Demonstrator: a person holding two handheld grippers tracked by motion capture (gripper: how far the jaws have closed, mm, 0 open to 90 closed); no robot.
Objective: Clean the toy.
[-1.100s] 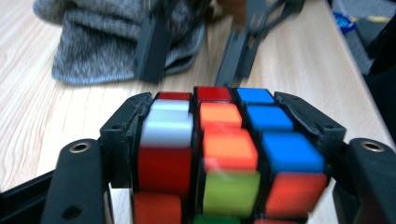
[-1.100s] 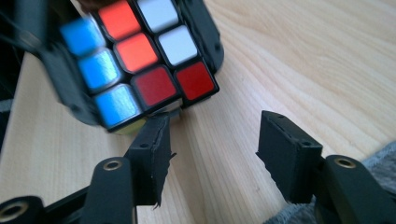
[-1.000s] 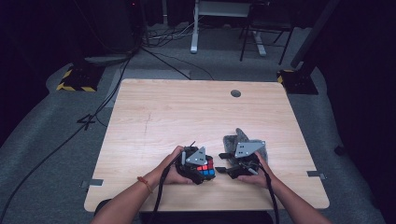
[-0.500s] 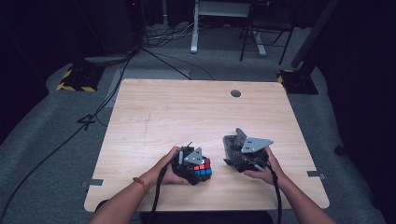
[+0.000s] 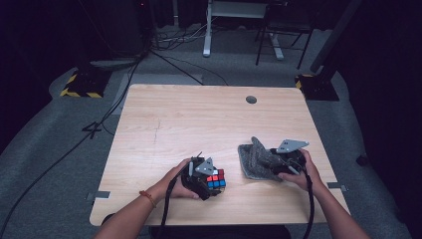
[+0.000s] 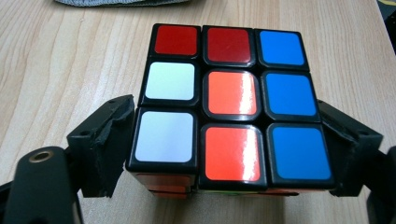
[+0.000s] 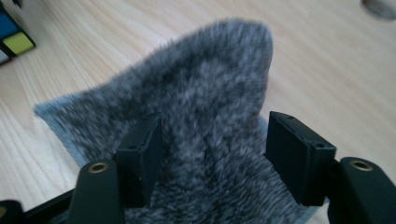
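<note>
A Rubik's cube [image 5: 217,180] sits near the table's front edge, and my left gripper [image 5: 211,182] is shut on it. In the left gripper view the cube [image 6: 231,93] shows red, white, orange and blue tiles, and the gripper's [image 6: 226,109] jaws press on its two sides. To the right lies a grey fuzzy cloth [image 5: 255,158], bunched up into a peak. My right gripper [image 5: 271,167] is shut on it from the right. In the right gripper view the cloth [image 7: 210,79] rises between the gripper's [image 7: 215,126] jaws and fills the gap.
The wooden table [image 5: 199,119] has a round grommet hole [image 5: 251,99] near its far edge. A corner of the cube [image 7: 16,35] shows at the upper left of the right gripper view. Cables, stands and a chair stand on the floor beyond the table.
My right gripper has moved to the right, and the grey cloth has come with it. The left gripper and the cube have hardly moved.
</note>
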